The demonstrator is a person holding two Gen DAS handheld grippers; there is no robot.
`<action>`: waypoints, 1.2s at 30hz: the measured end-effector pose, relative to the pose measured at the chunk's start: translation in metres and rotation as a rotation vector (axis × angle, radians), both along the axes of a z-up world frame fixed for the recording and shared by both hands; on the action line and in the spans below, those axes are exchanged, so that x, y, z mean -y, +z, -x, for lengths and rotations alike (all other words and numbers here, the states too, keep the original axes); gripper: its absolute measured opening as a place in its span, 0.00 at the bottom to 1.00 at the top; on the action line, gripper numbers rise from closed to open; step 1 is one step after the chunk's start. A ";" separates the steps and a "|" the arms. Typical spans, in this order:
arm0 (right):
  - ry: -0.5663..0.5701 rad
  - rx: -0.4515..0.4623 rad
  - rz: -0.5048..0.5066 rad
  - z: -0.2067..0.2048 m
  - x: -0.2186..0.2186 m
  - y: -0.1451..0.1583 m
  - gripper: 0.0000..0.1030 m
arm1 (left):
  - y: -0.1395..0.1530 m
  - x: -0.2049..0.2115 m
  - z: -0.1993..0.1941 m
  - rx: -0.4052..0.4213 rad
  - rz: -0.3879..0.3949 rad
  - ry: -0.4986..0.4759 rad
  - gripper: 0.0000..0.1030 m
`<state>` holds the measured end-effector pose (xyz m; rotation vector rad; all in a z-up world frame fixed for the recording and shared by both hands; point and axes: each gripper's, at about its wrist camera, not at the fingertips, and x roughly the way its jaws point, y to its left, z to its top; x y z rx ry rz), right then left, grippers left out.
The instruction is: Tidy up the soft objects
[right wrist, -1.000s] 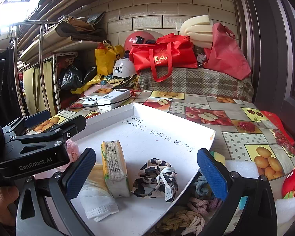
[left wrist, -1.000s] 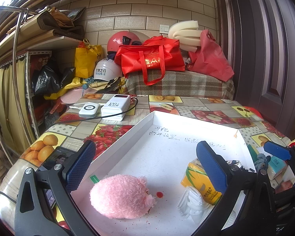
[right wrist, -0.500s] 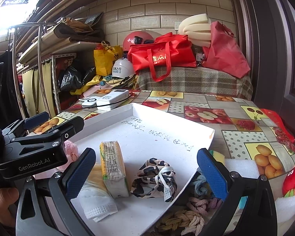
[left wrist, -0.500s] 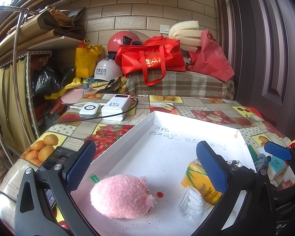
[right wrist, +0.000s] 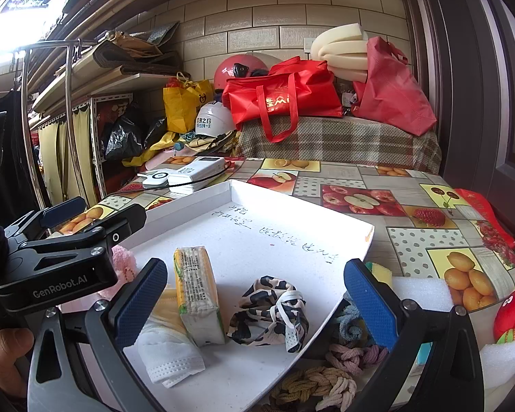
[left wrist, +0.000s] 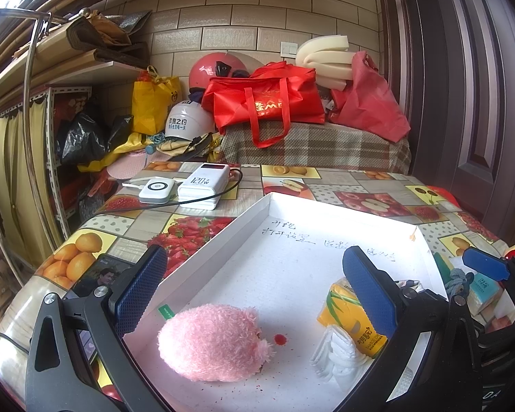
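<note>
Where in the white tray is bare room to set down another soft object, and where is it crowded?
Free: the far half of the white tray, between the handwriting and the tissue pack; also the floor between the pink plush and the tissue pack. Crowded: the near edge, where face mask, tissue pack and patterned cloth bunch together.
</note>
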<state>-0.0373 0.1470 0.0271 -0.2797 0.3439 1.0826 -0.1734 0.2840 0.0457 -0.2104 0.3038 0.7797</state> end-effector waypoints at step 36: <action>-0.438 -0.221 -0.190 -0.117 0.231 0.020 1.00 | -0.006 0.142 -0.061 -0.173 0.058 -0.623 1.00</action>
